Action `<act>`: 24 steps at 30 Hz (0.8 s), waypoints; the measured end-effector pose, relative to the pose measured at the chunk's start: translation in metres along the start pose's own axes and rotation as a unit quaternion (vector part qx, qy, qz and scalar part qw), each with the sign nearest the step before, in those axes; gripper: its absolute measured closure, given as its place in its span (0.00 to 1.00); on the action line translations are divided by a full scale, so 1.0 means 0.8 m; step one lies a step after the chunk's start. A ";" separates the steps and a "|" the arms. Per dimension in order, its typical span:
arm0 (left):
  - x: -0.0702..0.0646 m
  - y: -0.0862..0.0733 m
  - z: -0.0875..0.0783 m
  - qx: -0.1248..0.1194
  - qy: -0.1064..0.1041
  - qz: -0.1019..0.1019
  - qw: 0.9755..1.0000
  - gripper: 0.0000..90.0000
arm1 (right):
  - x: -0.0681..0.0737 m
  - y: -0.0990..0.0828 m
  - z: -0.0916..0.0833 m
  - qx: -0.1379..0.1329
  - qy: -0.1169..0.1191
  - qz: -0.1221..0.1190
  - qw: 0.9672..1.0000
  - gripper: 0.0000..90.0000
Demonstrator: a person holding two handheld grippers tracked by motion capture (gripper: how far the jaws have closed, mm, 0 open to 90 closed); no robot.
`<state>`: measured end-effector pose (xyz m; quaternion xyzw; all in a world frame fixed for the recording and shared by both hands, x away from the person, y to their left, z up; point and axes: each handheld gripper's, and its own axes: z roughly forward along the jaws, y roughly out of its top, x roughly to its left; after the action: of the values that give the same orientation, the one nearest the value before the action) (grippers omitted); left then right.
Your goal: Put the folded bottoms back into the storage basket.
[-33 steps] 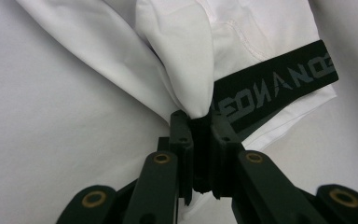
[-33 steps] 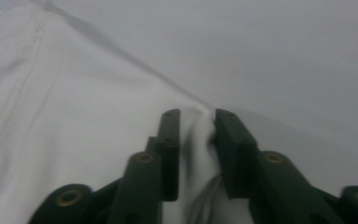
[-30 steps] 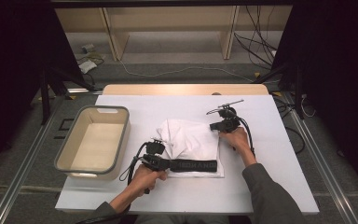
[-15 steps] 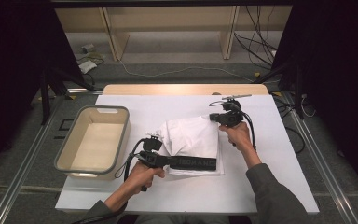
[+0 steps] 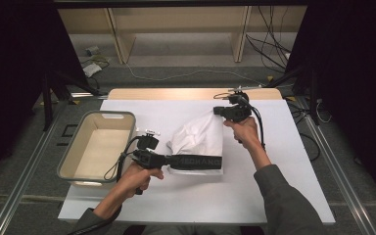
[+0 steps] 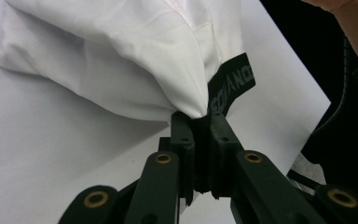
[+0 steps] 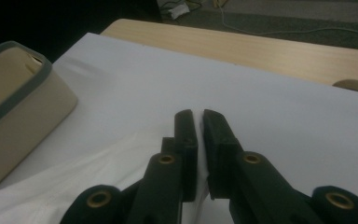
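— How far along are you?

— My left gripper (image 6: 200, 123) is clamped on a near corner of the white garment (image 5: 199, 139), at its black waistband (image 5: 196, 161). My right gripper (image 5: 219, 110) is pinched on its far right corner. The garment hangs mid-table, partly raised off the white sheet (image 5: 284, 186); folding and the beige bin (image 5: 73, 156) at the left remain, I judge.

— Anything unclear?

— The cloth inside my right jaws barely shows, and the garment's underside is hidden.
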<state>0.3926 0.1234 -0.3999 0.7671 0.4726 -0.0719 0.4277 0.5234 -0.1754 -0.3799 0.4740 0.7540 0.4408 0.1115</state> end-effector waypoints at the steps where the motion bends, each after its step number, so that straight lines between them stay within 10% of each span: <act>1: 0.000 0.002 -0.005 -0.003 -0.001 0.001 1.000 0.92 | 0.005 0.005 0.000 0.000 0.002 0.000 1.000 0.95; 24: 0.019 0.024 -0.134 -0.066 -0.016 0.016 0.998 0.92 | 0.097 0.093 0.021 -0.032 0.034 -0.033 0.998 0.95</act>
<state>0.3848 0.2074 -0.3296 0.7431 0.4573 -0.0461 0.4863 0.5386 -0.0906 -0.3130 0.4298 0.7581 0.4768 0.1153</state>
